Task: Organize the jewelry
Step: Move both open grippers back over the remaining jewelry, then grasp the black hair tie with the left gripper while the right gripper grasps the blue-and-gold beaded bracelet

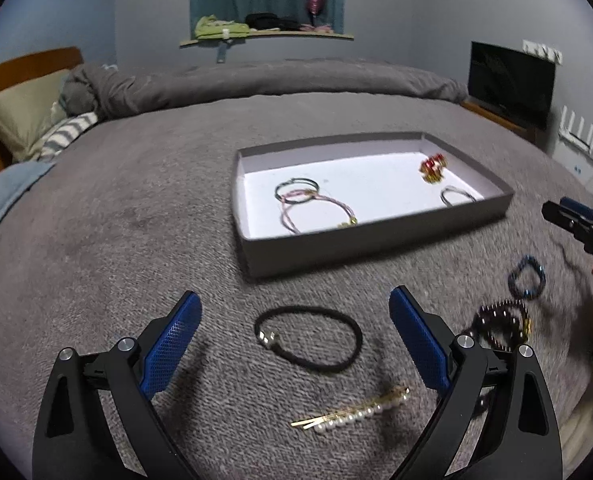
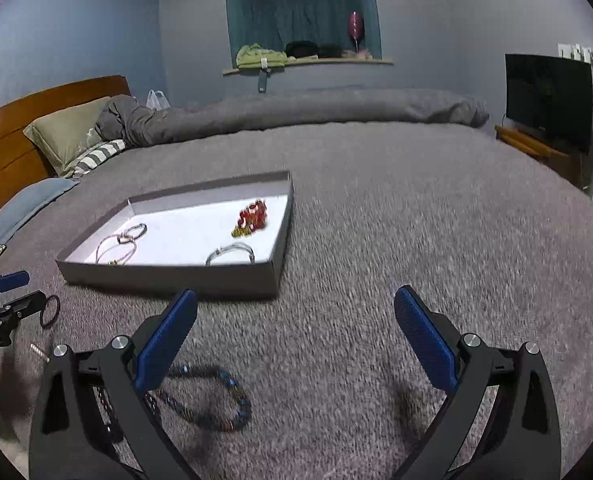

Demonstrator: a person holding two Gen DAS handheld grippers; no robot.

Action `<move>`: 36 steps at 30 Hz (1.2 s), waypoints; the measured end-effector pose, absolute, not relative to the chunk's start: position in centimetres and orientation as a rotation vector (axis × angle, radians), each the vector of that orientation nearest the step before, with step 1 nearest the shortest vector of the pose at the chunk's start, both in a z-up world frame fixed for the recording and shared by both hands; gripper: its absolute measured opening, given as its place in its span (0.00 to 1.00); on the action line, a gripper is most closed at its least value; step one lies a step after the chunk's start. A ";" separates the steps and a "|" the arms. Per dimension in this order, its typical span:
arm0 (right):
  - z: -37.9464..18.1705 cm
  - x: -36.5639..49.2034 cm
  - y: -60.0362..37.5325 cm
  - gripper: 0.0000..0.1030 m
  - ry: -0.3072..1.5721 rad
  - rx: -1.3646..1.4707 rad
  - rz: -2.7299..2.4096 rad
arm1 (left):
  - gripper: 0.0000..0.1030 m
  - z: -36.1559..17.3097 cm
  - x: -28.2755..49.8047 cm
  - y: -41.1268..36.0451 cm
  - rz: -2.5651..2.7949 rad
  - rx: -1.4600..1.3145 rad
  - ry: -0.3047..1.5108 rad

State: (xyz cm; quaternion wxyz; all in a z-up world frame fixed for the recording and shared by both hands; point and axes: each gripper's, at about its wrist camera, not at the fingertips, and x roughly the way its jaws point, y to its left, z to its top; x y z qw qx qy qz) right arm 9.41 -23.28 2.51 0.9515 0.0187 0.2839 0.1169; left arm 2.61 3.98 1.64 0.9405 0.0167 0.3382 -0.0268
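Left wrist view: left gripper (image 1: 295, 314) spread around black hair tie (image 1: 308, 338) | right gripper (image 2: 295, 312) spread, empty | pinch band at 3 o'clock, carry to tray (image 1: 376, 240) at 12 o'clock.

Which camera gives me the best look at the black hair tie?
Left wrist: the hair tie lies whole on the blanket between the open left gripper fingers. Right wrist shows only one end of it, at the frame's left edge.

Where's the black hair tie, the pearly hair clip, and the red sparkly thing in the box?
black hair tie (image 1: 350, 354): left wrist view, on its right band.
pearly hair clip (image 1: 354, 416): left wrist view, on the pearls.
red sparkly thing (image 2: 253, 213): right wrist view, on its middle.
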 end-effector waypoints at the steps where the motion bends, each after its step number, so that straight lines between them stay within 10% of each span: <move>1: 2.3 9.3 -23.5 0.95 0.581 0.040 0.240 | 0.93 1.5 2.6 3.9 -0.058 0.036 0.697; 25: 0.6 7.2 -22.5 0.94 0.661 -0.061 0.281 | 0.92 0.6 2.5 5.9 -0.067 -0.078 0.756; 32: 0.2 7.3 -22.1 0.77 0.683 -0.087 0.281 | 0.59 0.1 3.2 6.8 -0.048 -0.098 0.804; 36: 0.1 7.3 -21.9 0.67 0.696 -0.093 0.291 | 0.57 -0.1 3.3 6.5 -0.044 -0.075 0.814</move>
